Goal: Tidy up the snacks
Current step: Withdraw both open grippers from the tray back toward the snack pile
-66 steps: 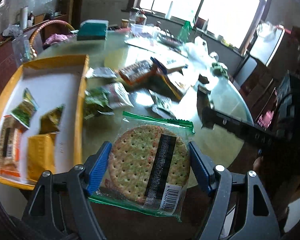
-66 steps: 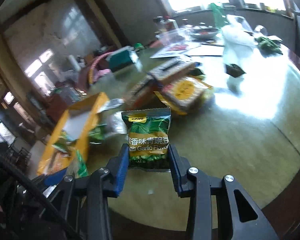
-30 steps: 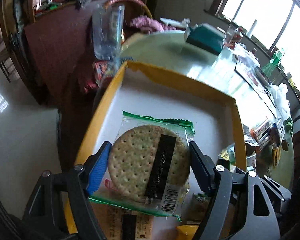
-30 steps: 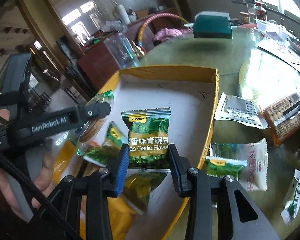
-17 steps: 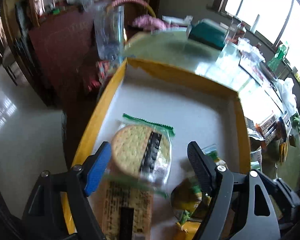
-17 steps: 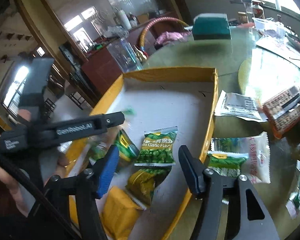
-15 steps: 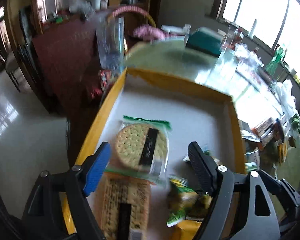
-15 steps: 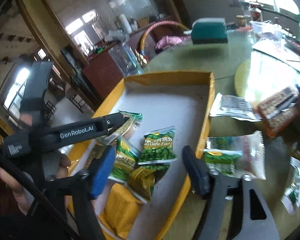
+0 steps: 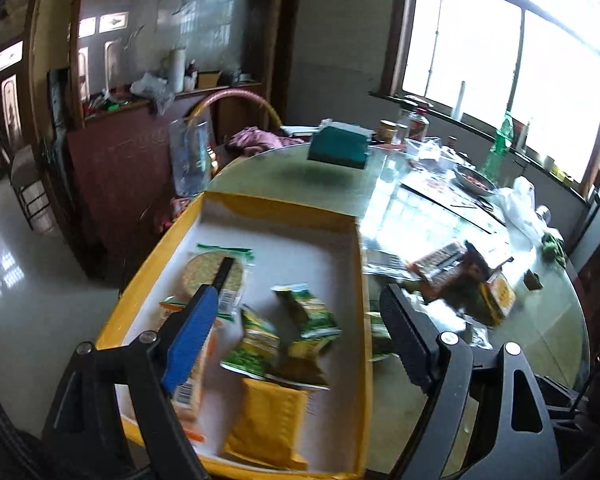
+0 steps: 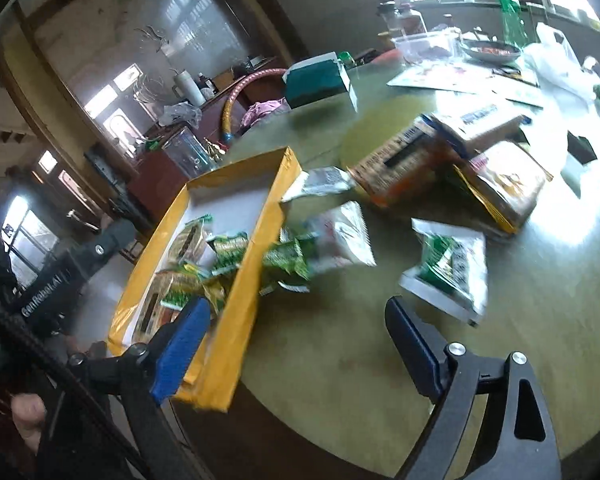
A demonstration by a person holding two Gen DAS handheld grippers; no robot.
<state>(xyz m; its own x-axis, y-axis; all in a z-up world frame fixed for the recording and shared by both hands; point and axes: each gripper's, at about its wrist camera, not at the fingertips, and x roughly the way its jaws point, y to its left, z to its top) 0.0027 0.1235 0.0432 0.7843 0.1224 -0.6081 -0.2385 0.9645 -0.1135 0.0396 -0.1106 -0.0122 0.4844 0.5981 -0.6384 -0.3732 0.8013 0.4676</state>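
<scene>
1. The left gripper (image 9: 296, 332) stands wide apart and holds nothing — it hangs over the yellow box (image 9: 362, 280).
2. The round cracker pack (image 9: 216, 272) lies inside the box, beside green snack packets (image 9: 308, 316).
3. The right gripper (image 10: 296, 340) is opening, empty, above the round table (image 10: 340, 360) — more packets (image 10: 448, 272) lie outside the box, near its wall.

Daylight from blown-out windows (image 9: 500, 80) at far right; room interior dim. Strong white glare on glossy counter (image 9: 400, 216), also in right wrist view (image 10: 580, 208). Snack packets (image 10: 340, 236) smeared by motion blur, both views soft. Heavy fisheye bending, dark vignette corners. Left floor (image 9: 4, 272) reflects pale light.
</scene>
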